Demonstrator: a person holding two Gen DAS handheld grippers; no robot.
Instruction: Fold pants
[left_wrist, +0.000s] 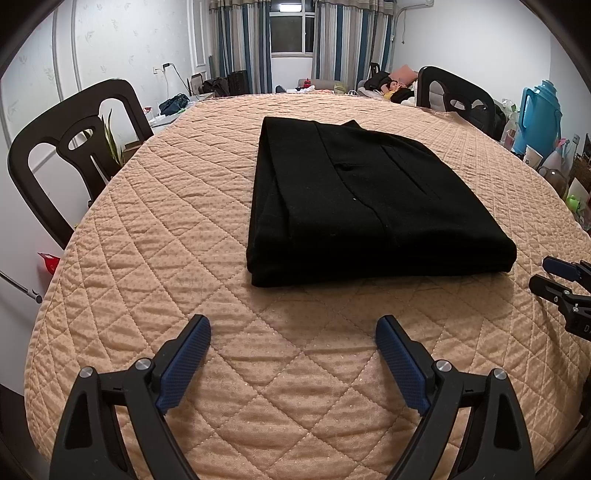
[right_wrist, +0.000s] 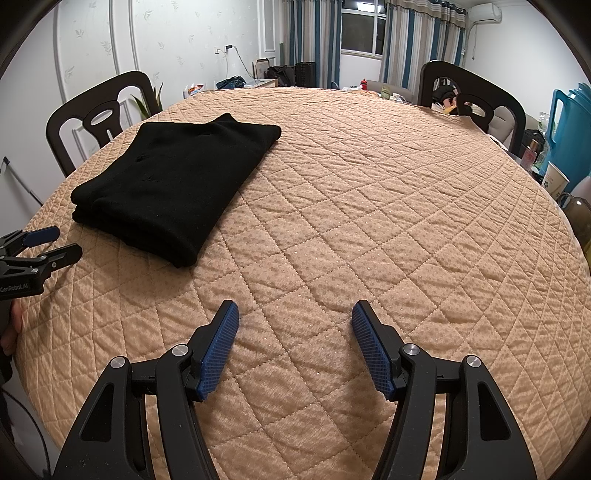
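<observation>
Left wrist view: left gripper (left_wrist: 293, 334) jaws apart, empty; pants (left_wrist: 365, 199) folded at 12 o'clock on quilted table cover (left_wrist: 184, 221).

Right wrist view: right gripper (right_wrist: 295, 319) jaws apart, empty; pants at 10 o'clock. Risk: nudging or snagging the stack would undo the fold.

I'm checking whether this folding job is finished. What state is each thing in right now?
Pants: folded into a flat stack of layers, lying on the quilted cover, nothing touching them.
Left claw: open, empty, over bare cover short of the pants.
Right claw: open, empty, over bare cover, to the right of the pants.
Quilted cover: spread over the table, slightly rippled.
Curtains: drawn back from the window.
</observation>
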